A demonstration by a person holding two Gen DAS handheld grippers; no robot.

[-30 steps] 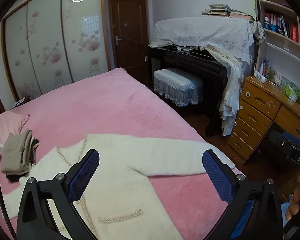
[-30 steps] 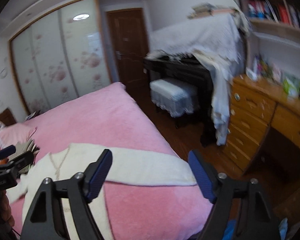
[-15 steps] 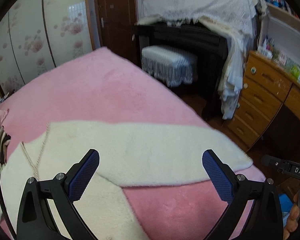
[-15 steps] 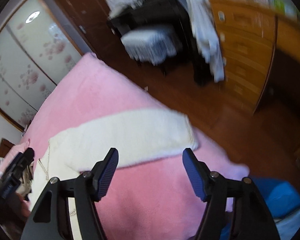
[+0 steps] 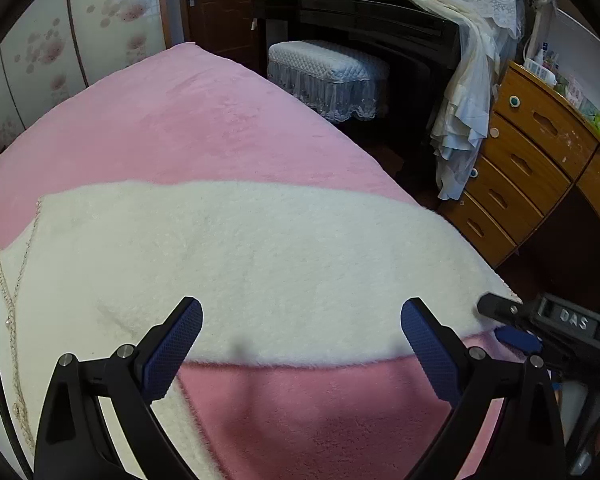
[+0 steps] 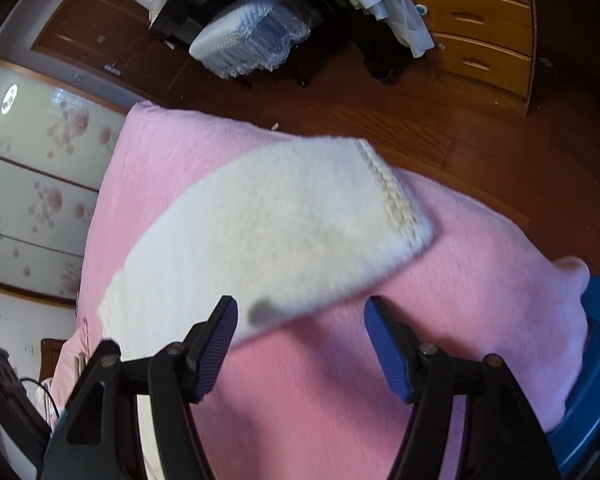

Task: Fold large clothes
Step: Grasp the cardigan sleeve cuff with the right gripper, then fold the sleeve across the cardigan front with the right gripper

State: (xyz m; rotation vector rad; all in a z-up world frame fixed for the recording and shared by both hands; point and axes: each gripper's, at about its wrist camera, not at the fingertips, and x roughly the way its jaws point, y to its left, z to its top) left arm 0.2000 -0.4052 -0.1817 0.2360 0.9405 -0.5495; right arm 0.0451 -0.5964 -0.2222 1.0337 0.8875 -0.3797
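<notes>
Left wrist view: you are holding the left claw [image 5: 300,332] wide open, gripping nothing, over the cream cardigan's [image 5: 240,264] sleeve lying across the pink bed [image 5: 188,120].
Right wrist view: your right claw [image 6: 300,336] is hanging open and empty, the sleeve cuff [image 6: 392,192] lying just beyond it.

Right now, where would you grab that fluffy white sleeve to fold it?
At the near long edge of the white sleeve, coming in low from the bedside. That edge lies flat on the pink blanket, facing both open grippers, so a finger could probably slide beneath it.
</notes>
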